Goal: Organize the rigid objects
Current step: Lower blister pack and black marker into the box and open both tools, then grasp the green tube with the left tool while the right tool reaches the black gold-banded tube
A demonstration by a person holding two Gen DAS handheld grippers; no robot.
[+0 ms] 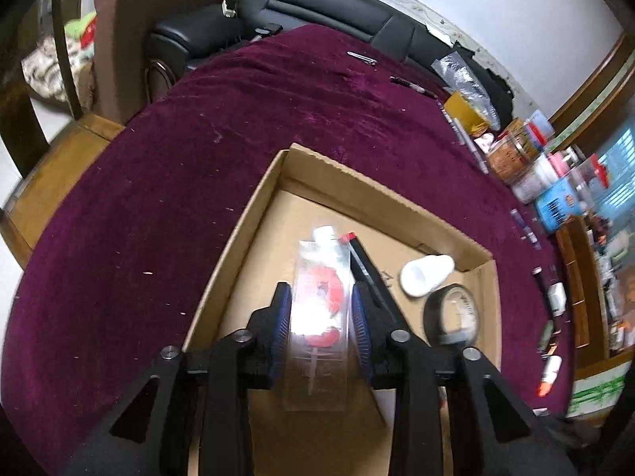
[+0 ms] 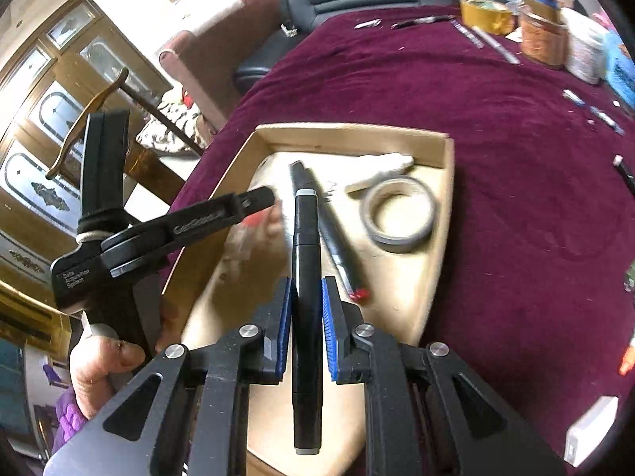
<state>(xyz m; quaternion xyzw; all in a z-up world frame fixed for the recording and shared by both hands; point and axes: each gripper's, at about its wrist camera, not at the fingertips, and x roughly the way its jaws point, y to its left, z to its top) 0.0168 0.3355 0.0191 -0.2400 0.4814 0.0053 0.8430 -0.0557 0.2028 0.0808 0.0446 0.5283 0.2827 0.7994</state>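
Over the cardboard box (image 1: 254,214), the left hand-held gripper (image 1: 319,317) clamps a clear plastic package (image 1: 317,317), the right hand-held gripper (image 2: 306,317) a black marker (image 2: 306,277)

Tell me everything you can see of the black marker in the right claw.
The black marker is a long, flat-sided black pen, seemingly plastic, with a pale grey band near its far end and a grey cap tip at the near end. It points straight ahead along the right claw, clamped between the blue pads, above the cardboard box. Only the pads visibly touch it. A second dark pen lies in the box beside it.
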